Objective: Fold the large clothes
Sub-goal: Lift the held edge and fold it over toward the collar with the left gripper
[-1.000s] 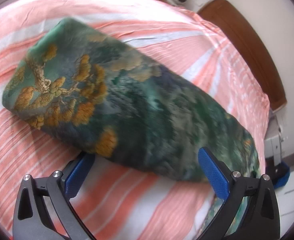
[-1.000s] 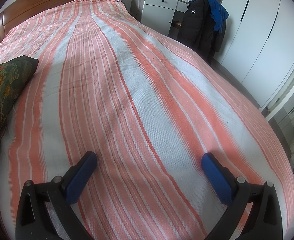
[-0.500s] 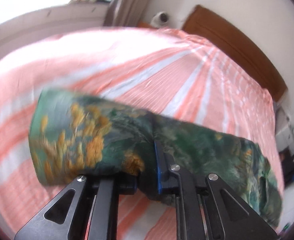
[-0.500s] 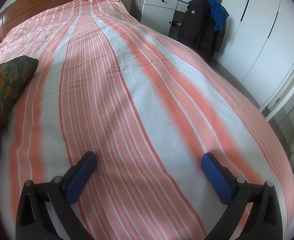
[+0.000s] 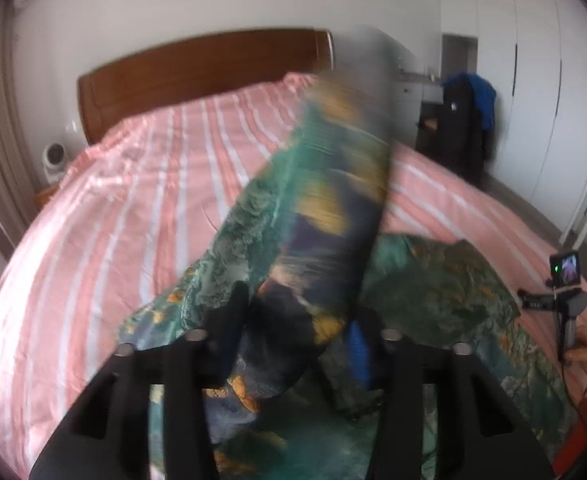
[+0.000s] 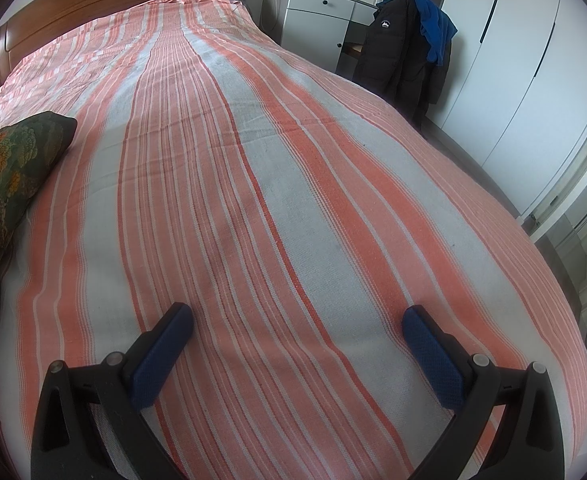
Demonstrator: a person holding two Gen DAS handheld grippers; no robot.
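Observation:
A large green cloth with orange and dark blue print (image 5: 317,216) lies on the pink striped bed (image 5: 133,208). My left gripper (image 5: 297,320) is shut on a fold of this cloth and holds it up, blurred by motion; the rest of the cloth (image 5: 445,292) lies on the bed beneath. In the right wrist view the cloth's edge (image 6: 9,164) rests at the left. My right gripper (image 6: 297,340) is open and empty, low over the striped bed cover (image 6: 277,184).
A wooden headboard (image 5: 197,68) stands at the far end. A dark jacket with a blue garment (image 6: 409,40) hangs by a white drawer unit (image 6: 317,16). White wardrobe doors (image 6: 525,72) line the right. The other hand-held gripper (image 5: 565,292) shows at the right edge.
My left gripper closed on the cloth, then lifted it and swung round toward the headboard. My right gripper has not moved.

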